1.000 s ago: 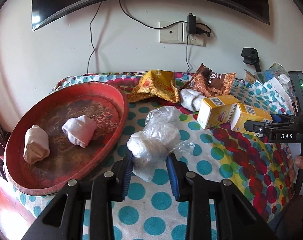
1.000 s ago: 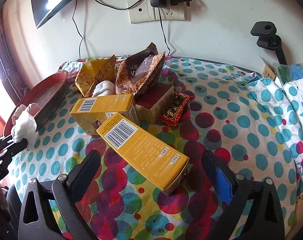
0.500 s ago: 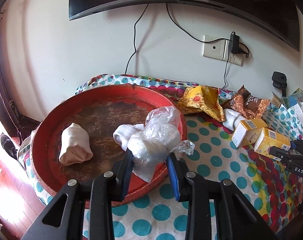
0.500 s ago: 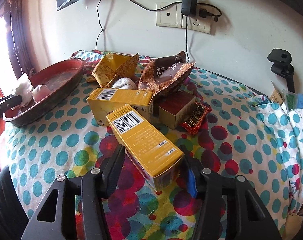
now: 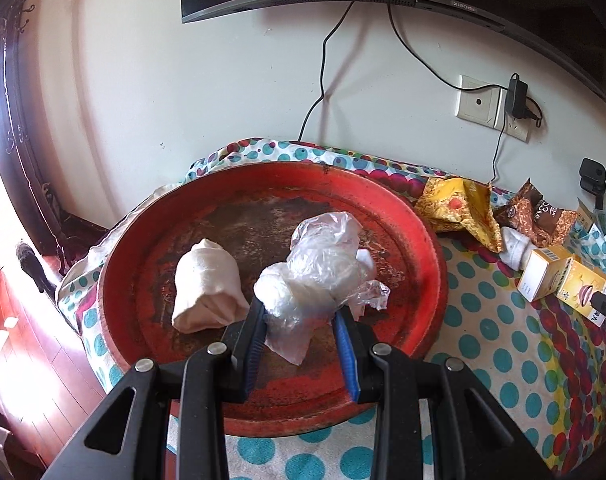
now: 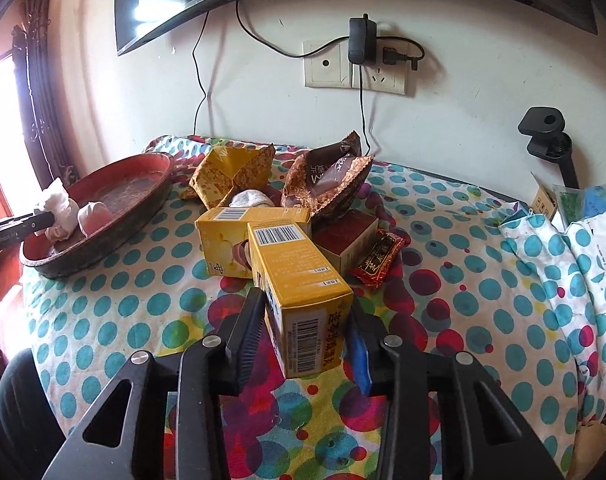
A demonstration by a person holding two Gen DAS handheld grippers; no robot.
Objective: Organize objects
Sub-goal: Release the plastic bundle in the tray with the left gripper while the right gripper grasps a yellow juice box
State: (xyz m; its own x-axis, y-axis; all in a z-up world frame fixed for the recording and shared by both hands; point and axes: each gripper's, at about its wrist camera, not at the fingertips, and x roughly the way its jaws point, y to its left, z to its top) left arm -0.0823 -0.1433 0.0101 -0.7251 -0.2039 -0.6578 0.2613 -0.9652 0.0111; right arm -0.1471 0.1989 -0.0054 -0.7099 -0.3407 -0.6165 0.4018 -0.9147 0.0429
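Observation:
My left gripper [image 5: 299, 320] is shut on a clear plastic bag holding a white bundle [image 5: 315, 276] and holds it over the red round tray [image 5: 423, 240]. A cream rolled sock [image 5: 207, 284] lies in the tray; a second white roll [image 5: 365, 258] is mostly hidden behind the bag. My right gripper [image 6: 305, 332] is shut on a yellow carton [image 6: 299, 292], near end raised off the polka-dot cloth. A second yellow carton [image 6: 231, 240] lies behind it. The tray [image 6: 151, 196] and left gripper [image 6: 43, 220] show at the left of the right wrist view.
Behind the cartons lie a yellow snack bag [image 6: 231, 172], a brown snack bag [image 6: 327, 184], a white sock [image 6: 249, 200], a dark red box [image 6: 347, 236] and a red candy wrapper [image 6: 379, 260]. A black clamp stand [image 6: 551, 140] and papers are at right. Wall cables hang behind.
My left gripper carried the plastic bag leftward from the cloth to over the tray. My right gripper closed around the near yellow carton and tilted it up.

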